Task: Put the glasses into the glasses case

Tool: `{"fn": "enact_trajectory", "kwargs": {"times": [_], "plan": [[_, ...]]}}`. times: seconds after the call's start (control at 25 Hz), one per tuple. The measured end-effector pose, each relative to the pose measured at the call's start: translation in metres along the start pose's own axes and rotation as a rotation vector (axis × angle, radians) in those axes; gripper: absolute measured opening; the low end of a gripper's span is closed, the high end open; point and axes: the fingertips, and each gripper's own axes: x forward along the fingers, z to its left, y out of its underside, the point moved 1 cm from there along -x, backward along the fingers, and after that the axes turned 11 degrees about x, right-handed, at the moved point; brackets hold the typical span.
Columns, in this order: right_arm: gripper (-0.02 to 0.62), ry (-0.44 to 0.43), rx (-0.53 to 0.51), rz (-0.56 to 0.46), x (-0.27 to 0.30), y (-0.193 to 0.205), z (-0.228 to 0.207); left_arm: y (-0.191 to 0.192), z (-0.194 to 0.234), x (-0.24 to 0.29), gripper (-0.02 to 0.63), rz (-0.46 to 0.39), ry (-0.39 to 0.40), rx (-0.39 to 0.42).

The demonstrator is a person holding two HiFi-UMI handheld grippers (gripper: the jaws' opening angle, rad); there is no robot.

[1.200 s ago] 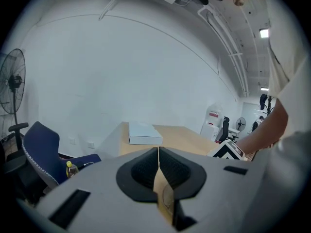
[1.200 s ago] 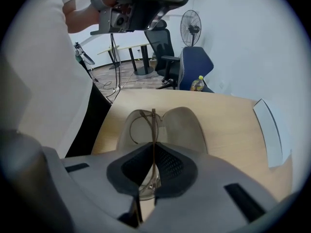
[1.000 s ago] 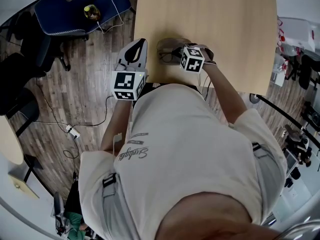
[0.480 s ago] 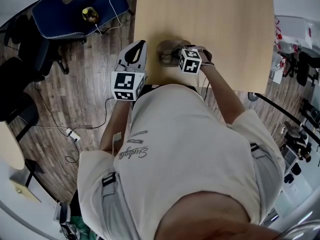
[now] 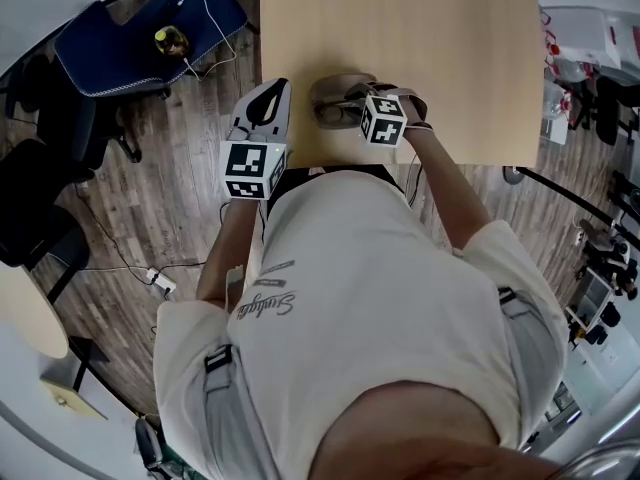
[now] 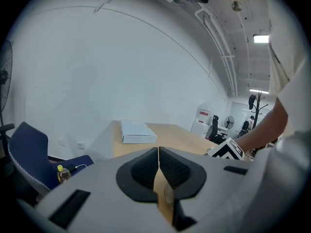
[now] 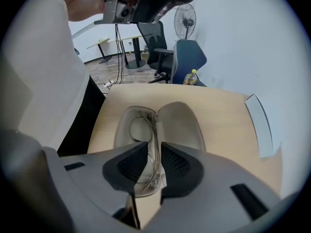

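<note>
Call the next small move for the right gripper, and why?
Probably open the right gripper and let go. Its jaws look closed on the folded glasses, which already sit inside one half of the open case, so nothing seems left to place. The left gripper is shut, empty and away from the case.

Tan table (image 5: pixel 450 58) on a wood-plank floor (image 5: pixel 170 208). Off its far left corner, a blue chair (image 5: pixel 120 53) bears a yellow bottle (image 5: pixel 166 38). White wall (image 6: pixel 97 72), lit ceiling lights (image 6: pixel 261 39).
</note>
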Motion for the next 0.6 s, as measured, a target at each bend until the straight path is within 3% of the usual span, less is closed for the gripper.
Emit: {"fn": "enact_trajectory", "kwargs": {"times": [0.2, 0.6], "plan": [[0.075, 0.083, 0.083, -0.066, -0.018, 0.001, -0.006, 0.001, -0.012, 0.004, 0.017, -0.003, 0.034, 0.012], [0.001, 0.212, 0.401, -0.319, -0.065, 0.017, -0.016, -0.018, -0.041, 0.012, 0.017, -0.019, 0.067, 0.063]]}}
